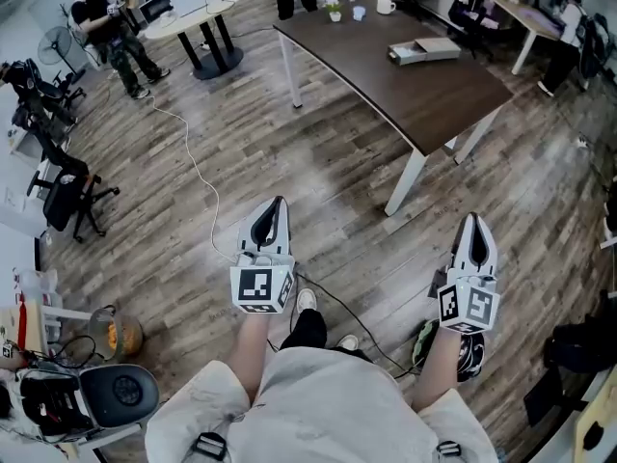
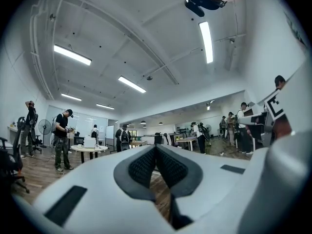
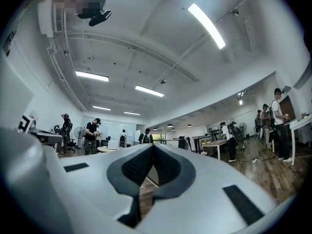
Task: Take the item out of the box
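left gripper (image 1: 277,206): jaws clenched, nothing between | right gripper (image 1: 474,222): jaws clenched, empty, beside the left | floor (image 1: 318,191): wood planks below both jaws | counter (image 1: 434,99): dark top, well ahead of the jaws | box (image 1: 424,50): flat, on the counter, far beyond both jaws, its contents too small to tell

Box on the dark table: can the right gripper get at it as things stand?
Probably not yet. The right gripper, jaws shut, is over floor well short of the table, and the box lies far across it. The way looks free.
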`<action>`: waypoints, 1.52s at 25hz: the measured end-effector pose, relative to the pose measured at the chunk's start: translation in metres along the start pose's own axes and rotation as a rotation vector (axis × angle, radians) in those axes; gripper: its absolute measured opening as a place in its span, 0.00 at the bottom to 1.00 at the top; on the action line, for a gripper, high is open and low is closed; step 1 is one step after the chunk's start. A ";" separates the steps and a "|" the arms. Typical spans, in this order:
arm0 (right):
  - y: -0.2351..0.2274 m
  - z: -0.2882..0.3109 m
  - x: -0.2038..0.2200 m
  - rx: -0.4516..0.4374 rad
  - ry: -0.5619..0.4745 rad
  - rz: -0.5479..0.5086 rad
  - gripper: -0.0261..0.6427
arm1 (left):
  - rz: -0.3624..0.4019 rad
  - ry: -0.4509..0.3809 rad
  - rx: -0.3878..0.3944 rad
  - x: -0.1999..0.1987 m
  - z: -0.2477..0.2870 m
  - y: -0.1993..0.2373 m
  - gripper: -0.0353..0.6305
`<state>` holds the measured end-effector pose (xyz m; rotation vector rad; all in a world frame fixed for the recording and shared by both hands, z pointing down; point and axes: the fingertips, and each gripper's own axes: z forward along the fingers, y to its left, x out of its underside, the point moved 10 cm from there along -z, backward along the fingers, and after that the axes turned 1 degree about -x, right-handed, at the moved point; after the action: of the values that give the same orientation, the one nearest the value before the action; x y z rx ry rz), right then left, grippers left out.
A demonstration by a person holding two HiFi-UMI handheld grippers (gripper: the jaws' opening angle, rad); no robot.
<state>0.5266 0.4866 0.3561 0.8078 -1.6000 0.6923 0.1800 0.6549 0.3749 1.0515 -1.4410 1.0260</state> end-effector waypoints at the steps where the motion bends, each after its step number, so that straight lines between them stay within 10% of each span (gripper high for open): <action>1: 0.000 0.001 0.002 0.001 0.001 -0.002 0.04 | -0.002 0.000 -0.001 0.001 0.001 0.000 0.06; 12: 0.025 0.030 0.016 0.008 0.018 -0.051 0.44 | -0.028 0.021 -0.025 0.018 0.008 0.026 0.06; 38: 0.168 0.218 0.039 -0.079 0.044 -0.067 0.46 | -0.082 0.012 -0.099 0.053 0.113 0.223 0.06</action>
<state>0.2606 0.4058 0.3561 0.7799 -1.5445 0.5919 -0.0673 0.5978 0.4020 1.0231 -1.4130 0.8919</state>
